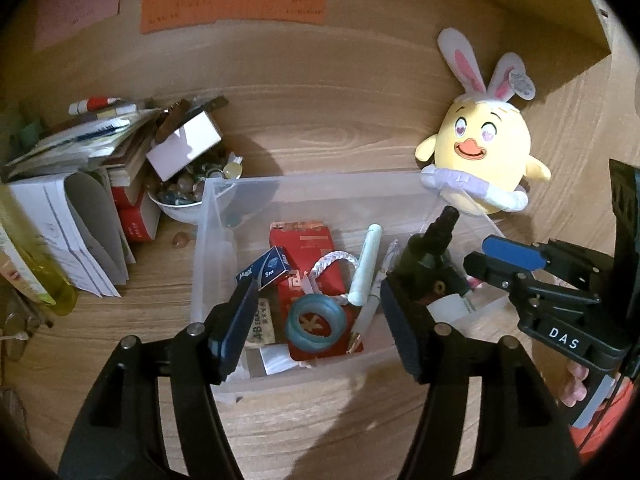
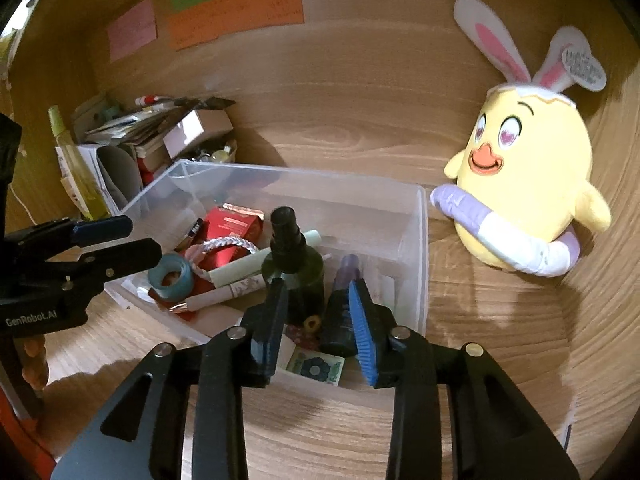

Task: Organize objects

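Observation:
A clear plastic bin (image 1: 208,240) (image 2: 416,240) stands on the wooden desk. In it lie a red packet (image 1: 316,240), a blue tape ring (image 1: 316,320) (image 2: 172,276), a white braided cord (image 1: 332,260), a pale green tube (image 1: 366,268) and a small blue box (image 1: 268,270). A dark bottle with a black pump top (image 1: 432,252) (image 2: 292,264) stands upright in the bin. My left gripper (image 1: 318,292) (image 2: 140,238) hangs open over the bin's near side with nothing between its fingers. My right gripper (image 2: 316,286) (image 1: 476,252) is slightly open just in front of the bottle; its pads press on nothing.
A yellow plush chick with bunny ears (image 1: 480,152) (image 2: 520,184) leans on the right wall. At back left are stacked books and papers (image 1: 80,208), a bowl of stones (image 1: 180,196), a white box (image 1: 184,144) and a yellow-green bottle (image 2: 76,168). Coloured notes (image 1: 236,0) hang on the back wall.

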`<state>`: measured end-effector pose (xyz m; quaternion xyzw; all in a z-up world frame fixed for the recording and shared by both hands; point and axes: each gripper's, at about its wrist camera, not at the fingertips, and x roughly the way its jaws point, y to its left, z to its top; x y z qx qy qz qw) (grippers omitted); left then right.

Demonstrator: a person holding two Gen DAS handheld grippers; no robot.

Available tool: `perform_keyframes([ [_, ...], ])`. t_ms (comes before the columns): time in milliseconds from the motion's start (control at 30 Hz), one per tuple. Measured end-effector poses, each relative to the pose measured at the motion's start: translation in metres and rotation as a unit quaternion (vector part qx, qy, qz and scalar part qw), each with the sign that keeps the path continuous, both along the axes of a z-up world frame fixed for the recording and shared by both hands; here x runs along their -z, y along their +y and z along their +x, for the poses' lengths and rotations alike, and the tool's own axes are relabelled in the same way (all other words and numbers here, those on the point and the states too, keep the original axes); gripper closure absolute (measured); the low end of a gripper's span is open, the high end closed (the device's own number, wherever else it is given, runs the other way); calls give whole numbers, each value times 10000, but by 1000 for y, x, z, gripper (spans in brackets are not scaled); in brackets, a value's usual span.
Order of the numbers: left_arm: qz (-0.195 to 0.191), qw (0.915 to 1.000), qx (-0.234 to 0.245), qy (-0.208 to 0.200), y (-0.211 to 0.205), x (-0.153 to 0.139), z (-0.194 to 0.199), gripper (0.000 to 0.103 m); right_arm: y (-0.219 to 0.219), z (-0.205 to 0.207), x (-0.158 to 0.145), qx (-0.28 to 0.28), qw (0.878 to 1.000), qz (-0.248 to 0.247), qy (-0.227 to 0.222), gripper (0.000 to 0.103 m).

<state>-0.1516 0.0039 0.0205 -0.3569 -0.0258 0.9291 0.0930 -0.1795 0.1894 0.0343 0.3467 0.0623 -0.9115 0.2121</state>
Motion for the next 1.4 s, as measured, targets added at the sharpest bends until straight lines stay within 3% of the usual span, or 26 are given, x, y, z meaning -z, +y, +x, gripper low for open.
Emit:
perform_keyframes([
  [367,-2,9996,-28,270,-2,-11,26,28,8,27,-17,-2,9996,-162,251,48],
  [667,-108,9983,-115,565,1,-14,49,11,14,51,-23,74,9987,-246,432,22],
  [1400,-19,9977,-196,645,1,-7,68,8,12,75,-20,37,9986,-234,477,21],
])
